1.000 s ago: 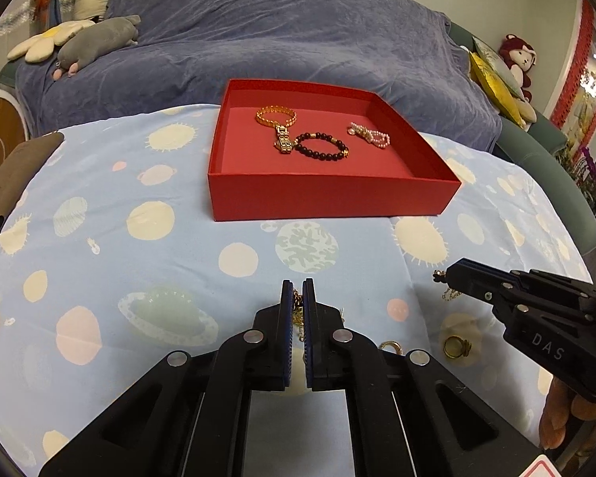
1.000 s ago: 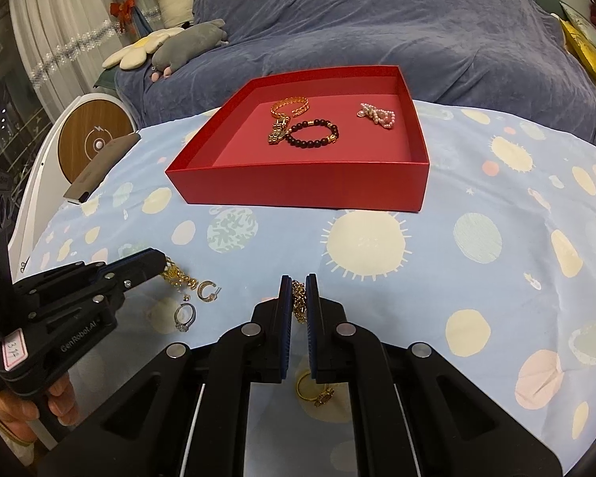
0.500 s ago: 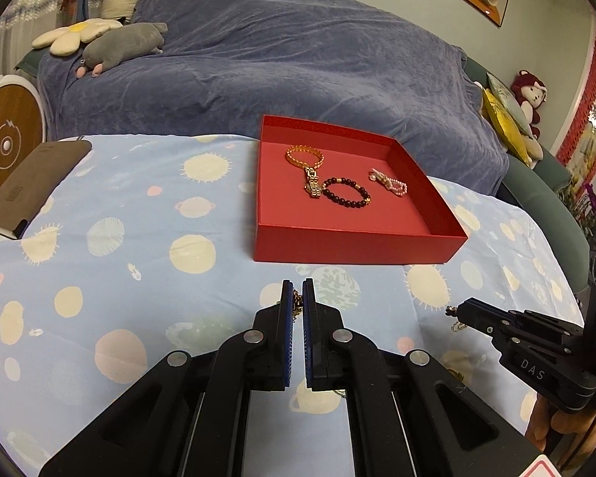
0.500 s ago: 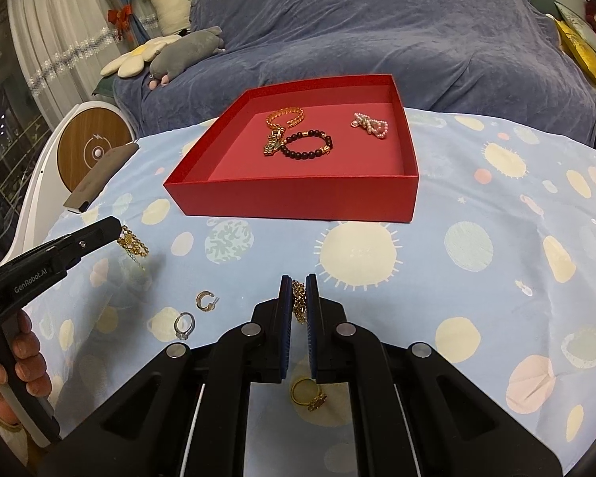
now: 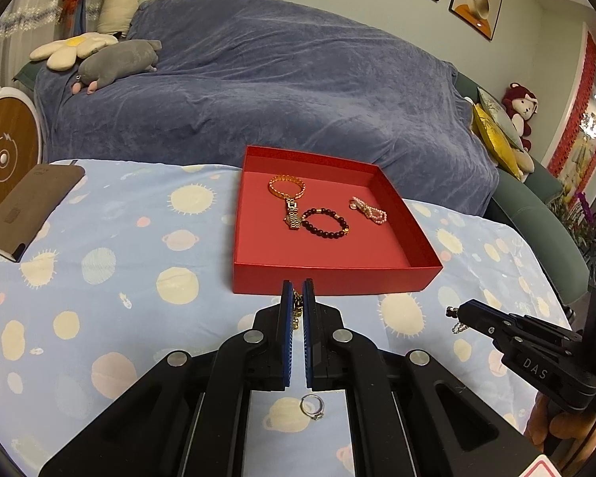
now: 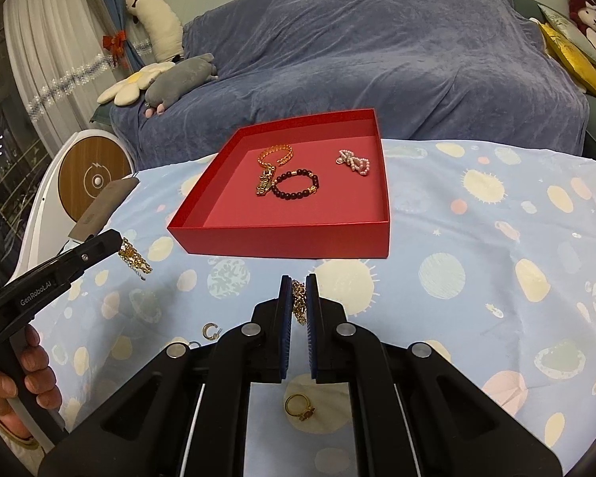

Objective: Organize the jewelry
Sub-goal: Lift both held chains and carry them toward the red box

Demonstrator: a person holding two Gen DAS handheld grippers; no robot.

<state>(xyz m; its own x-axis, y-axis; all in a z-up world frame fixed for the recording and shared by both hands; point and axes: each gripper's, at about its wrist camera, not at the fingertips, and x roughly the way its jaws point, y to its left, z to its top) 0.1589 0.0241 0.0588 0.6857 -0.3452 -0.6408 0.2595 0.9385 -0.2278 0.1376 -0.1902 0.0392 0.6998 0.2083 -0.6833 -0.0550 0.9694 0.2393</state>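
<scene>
The left gripper (image 5: 297, 294) is pinched shut on a short gold chain (image 5: 297, 310) that dangles between its blue pads. The right gripper (image 6: 298, 292) is likewise clamped on a second gold chain (image 6: 298, 306). Both hover above a pale blue tablecloth (image 6: 476, 262) printed with planets. At twelve o'clock from each gripper sits an open red tray (image 5: 337, 278) holding a gold bracelet (image 5: 286, 187), a dark beaded bracelet (image 5: 325, 222) and a pink pearl piece (image 5: 368, 210). Loose on the cloth at six o'clock lie a silver ring (image 5: 313, 406) under the left gripper and a gold ring (image 6: 300, 406) under the right.
</scene>
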